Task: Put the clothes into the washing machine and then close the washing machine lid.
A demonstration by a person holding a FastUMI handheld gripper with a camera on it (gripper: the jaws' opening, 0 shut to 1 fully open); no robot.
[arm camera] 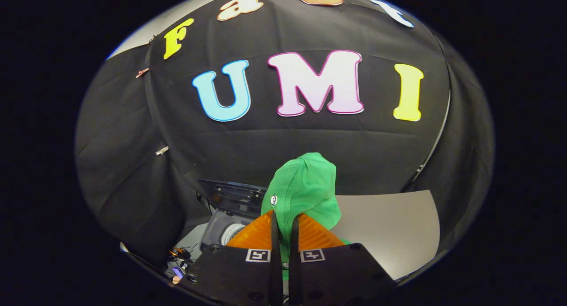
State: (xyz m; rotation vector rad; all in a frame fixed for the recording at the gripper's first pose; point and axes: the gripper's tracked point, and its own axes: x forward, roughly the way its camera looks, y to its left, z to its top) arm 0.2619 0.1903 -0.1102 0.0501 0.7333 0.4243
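I've got the claw [283,222] clamped on the green garment [303,186], lifted above the table [390,230]; washing machine [230,208] sits ahead-left.

A staged recording booth, not a real home, is suggested by the black cloth wall [133,173] that is hung and clipped behind a plain grey tabletop [390,230], on which a small washing machine [223,228] with its lid raised is placed.

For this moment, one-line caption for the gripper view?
Gripper shut on green garment, lifted above table, open washing machine beyond.
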